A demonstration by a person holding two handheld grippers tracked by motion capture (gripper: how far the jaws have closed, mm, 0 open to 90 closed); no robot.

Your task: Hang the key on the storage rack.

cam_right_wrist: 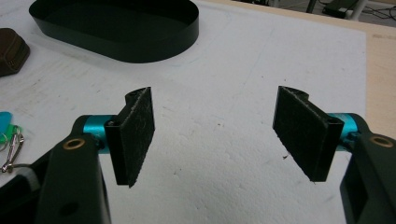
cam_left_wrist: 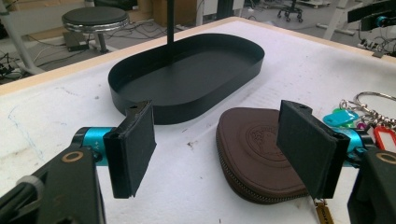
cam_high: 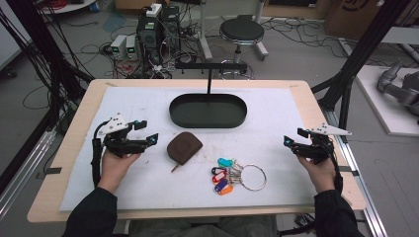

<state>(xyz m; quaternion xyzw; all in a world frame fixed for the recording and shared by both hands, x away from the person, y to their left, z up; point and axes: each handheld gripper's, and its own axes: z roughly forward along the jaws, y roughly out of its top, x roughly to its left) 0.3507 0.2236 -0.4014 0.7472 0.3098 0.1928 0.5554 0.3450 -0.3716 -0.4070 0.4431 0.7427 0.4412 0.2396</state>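
- Two grippers sit wide apart in the high view: the left gripper [cam_high: 146, 132] at centre left and the right gripper [cam_high: 292, 137] at centre right, each in a hand low over the white mat [cam_high: 276, 113], each with jaws spread and nothing between them.
- In the same view a brown zip pouch [cam_high: 184, 147] lies just left of centre, near the left gripper but apart from it. A bunch of keys [cam_high: 237, 175] with coloured tags and a big ring lies below and right of it. The black oval tray [cam_high: 208, 110] stands above both, at upper centre, and holds nothing. Judging from that, the work has barely begun: nothing is picked up, nothing is in the tray, and both things remain to be handled.
- The left gripper view adds detail that the high view lacks: the pouch [cam_left_wrist: 254, 154] lies at lower centre right, partly behind the right-hand pad, with an embossed round stamp and a zip along its edge. The tray [cam_left_wrist: 187, 74] fills the upper middle, and the keys [cam_left_wrist: 359, 112] peek in at the right edge. The pads [cam_left_wrist: 135, 149] stand far apart, touching nothing.
- The right gripper view shows bare mat [cam_right_wrist: 215, 140] between its wide pads [cam_right_wrist: 135, 135]; the tray [cam_right_wrist: 116, 28] sits at upper left, and a sliver of the pouch [cam_right_wrist: 11, 51] shows at the left edge.
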